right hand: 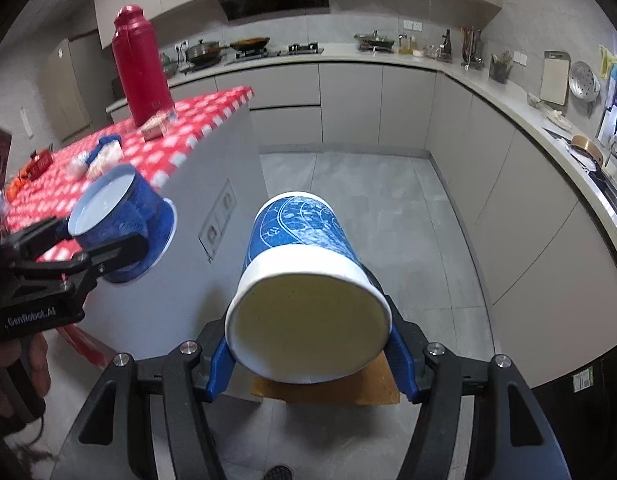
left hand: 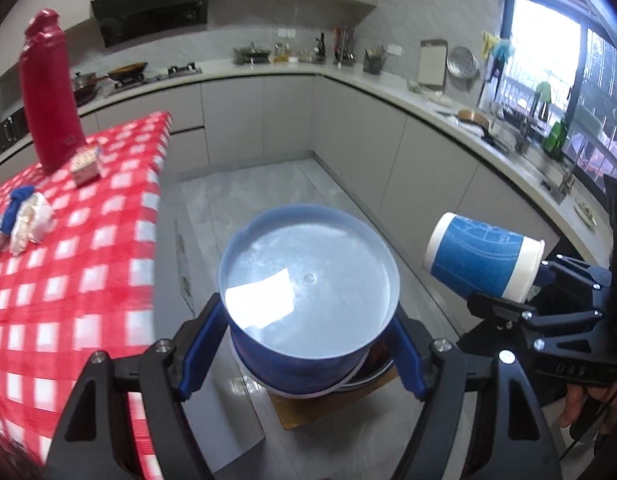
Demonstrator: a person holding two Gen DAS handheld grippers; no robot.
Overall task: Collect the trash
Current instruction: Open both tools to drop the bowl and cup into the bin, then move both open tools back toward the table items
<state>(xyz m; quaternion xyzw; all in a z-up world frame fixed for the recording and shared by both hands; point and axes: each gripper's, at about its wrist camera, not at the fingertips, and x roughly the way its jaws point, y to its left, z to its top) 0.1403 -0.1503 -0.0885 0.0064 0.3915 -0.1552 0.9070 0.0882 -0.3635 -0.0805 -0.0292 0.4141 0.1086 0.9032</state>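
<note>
The left gripper has its blue fingers squeezed on a short blue paper cup. The cup sits between them with its shiny white bottom facing the camera. The right gripper has its fingers squeezed on a tall blue and white paper cup, which lies tipped on its side, its cream bottom near the camera. Both cups are up in the air over the grey kitchen floor, just past the edge of the surface with the red checked cloth. A tall red bottle stands on that cloth, with a small box beside it and some crumpled wrappers nearer the edge.
</note>
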